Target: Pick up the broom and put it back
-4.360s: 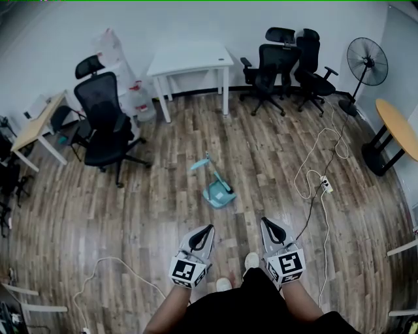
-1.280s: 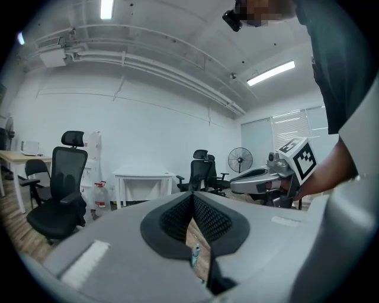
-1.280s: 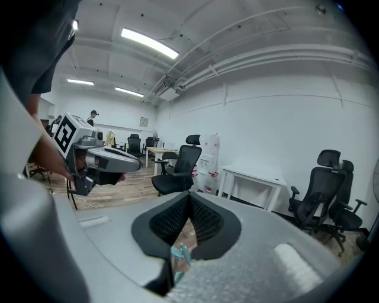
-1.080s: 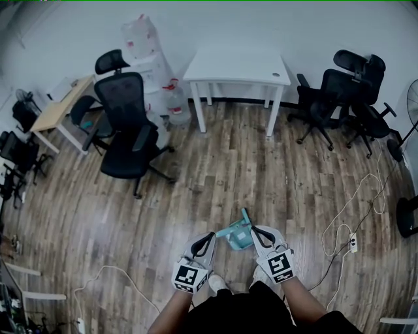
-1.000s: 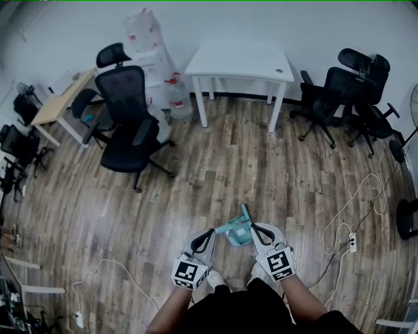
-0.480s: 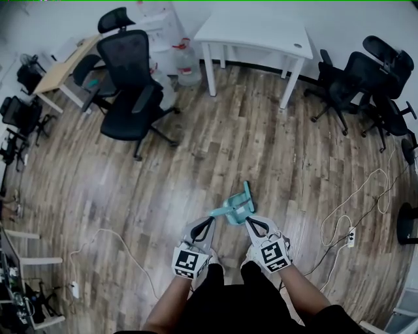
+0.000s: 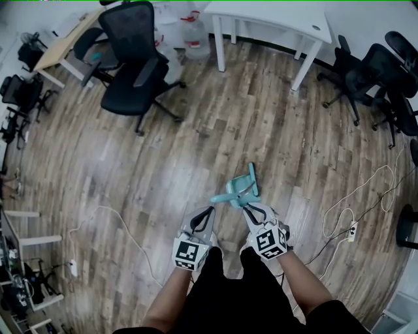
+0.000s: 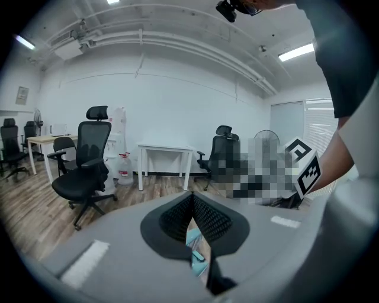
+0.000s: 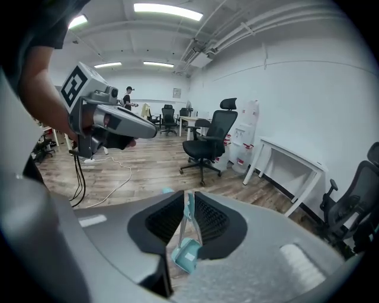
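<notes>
Teal plastic broom (image 7: 236,191) lying on the brown wood-plank floor (image 7: 163,169), just below the centre of the head view; its head and handle are too small there to tell apart. The right gripper (image 7: 249,209), grey with black ribbed pads, points at the broom from the lower right, its tips just beside the teal plastic. In the right gripper view its jaws stand a little apart, having just been opening, and the teal handle shows in the gap between them with neither pad pressing on it. The left gripper (image 7: 209,212) lies to the left of the broom, near it but apart, with its jaws together at the tips and nothing clamped. Open floor surrounds the broom on the upper and left sides. A white cable (image 7: 124,225) loops over the boards at the lower left, and a second white cable with a power strip (image 7: 353,229) trails along the right. Furniture lines the edges of the frame: a black mesh office chair (image 7: 134,62) at the upper left, a wooden desk (image 7: 62,42) beyond it, a white table (image 7: 274,16) along the top, and further black chairs (image 7: 385,72) at the upper right.
</notes>
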A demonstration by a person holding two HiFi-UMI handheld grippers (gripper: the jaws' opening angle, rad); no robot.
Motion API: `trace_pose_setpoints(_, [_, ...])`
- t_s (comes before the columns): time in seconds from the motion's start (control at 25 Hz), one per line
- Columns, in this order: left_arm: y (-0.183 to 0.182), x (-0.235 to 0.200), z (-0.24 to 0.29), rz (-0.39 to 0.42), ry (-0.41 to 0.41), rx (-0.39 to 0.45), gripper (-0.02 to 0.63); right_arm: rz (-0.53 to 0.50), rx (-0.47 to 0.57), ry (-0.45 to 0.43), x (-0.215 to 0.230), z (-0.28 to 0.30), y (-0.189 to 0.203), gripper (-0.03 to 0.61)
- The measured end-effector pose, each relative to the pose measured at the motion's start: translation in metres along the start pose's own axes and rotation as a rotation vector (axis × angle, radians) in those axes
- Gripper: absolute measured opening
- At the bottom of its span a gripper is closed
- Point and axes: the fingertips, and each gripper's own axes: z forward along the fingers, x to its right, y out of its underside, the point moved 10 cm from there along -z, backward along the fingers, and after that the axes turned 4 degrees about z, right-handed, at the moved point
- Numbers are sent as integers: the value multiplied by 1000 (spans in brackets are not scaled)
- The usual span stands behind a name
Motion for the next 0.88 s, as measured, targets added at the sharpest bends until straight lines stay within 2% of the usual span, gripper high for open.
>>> trace_pose_setpoints(0.16, [6,-1,0,-12,-18,-19,18,-6,-29,-20,0,14,10,90])
trace_pose_setpoints(0.32, [11,-3,-2,-28,-28,-41,18,-58,-80,-36,-1,30,18,112])
trace_pose_setpoints(0.68, [20,-7,-7,-30,-48,-62,18,-77,-123,-17,1,53,24,150])
trace_pose_setpoints(0.88, [22,-10,-11,-27,-58,-76,18,-111,-143,-3,2,65,23,150])
